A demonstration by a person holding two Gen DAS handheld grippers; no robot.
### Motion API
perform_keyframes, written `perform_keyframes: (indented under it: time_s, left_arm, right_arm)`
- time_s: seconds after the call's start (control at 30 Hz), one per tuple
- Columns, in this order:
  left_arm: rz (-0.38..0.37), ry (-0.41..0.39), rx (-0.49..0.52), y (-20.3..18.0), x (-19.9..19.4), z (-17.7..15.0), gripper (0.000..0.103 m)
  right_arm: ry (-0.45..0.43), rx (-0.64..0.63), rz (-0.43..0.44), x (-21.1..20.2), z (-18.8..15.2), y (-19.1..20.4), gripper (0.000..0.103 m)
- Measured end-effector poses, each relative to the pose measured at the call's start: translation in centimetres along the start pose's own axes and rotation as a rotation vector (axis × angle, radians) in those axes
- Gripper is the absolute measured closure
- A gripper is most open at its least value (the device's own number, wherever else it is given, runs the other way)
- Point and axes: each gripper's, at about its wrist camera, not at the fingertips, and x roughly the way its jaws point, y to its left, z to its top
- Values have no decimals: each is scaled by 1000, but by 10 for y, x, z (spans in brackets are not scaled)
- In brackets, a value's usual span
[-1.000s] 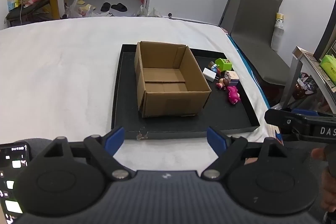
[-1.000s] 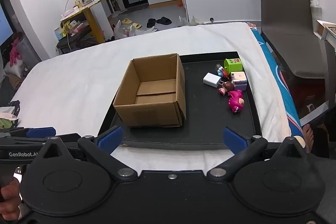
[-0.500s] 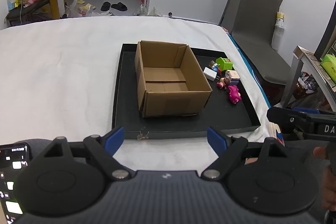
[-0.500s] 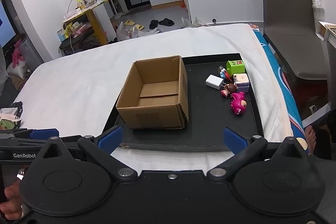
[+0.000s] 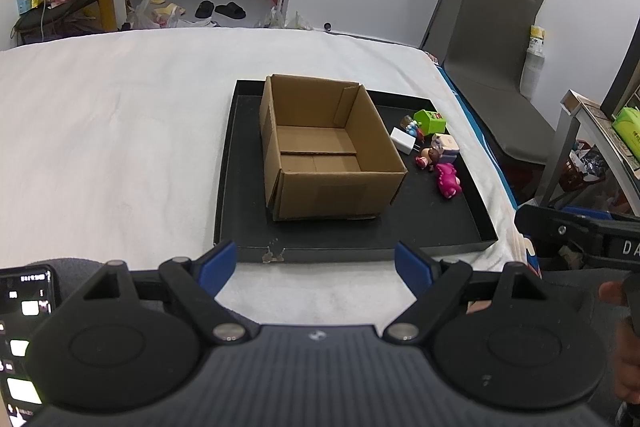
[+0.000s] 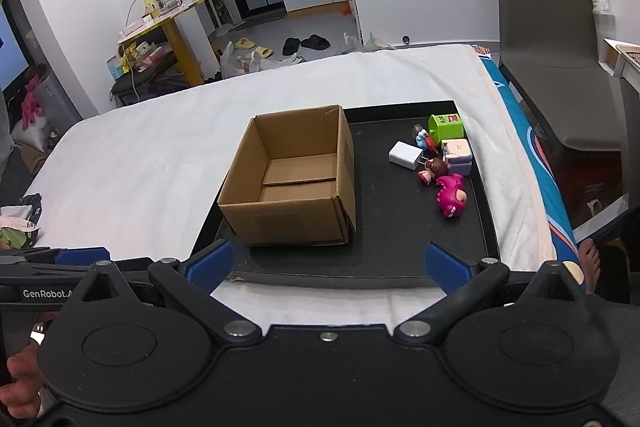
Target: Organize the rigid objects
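An open, empty cardboard box (image 5: 324, 151) (image 6: 296, 183) stands on a black tray (image 5: 248, 227) (image 6: 400, 227). To its right on the tray lie small toys: a green cube (image 6: 445, 125), a white charger (image 6: 404, 155), a pale purple box (image 6: 458, 155), a brown-haired figurine (image 6: 434, 169) and a pink plush figure (image 6: 452, 201) (image 5: 448, 181). My left gripper (image 5: 316, 263) is open and empty, near the tray's front edge. My right gripper (image 6: 328, 261) is open and empty, also at the front edge.
The tray lies on a white cloth-covered table (image 5: 100, 131). A grey chair (image 6: 560, 67) stands to the right. A yellow side table (image 6: 168, 23) and slippers (image 6: 306, 43) are on the floor behind. A phone (image 5: 24, 299) shows at the lower left.
Both grippers have moved slightly forward toward the tray; the box and toys appear a little nearer. Both stay open.
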Motion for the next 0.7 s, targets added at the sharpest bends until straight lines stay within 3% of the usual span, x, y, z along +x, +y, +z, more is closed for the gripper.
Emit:
perform_keyframes:
  time_s: [0.7]
  left_arm:
    - [1, -3, -8, -1, -2, -1, 18]
  right_arm:
    - [-1, -7, -3, -1, 0, 1, 0]
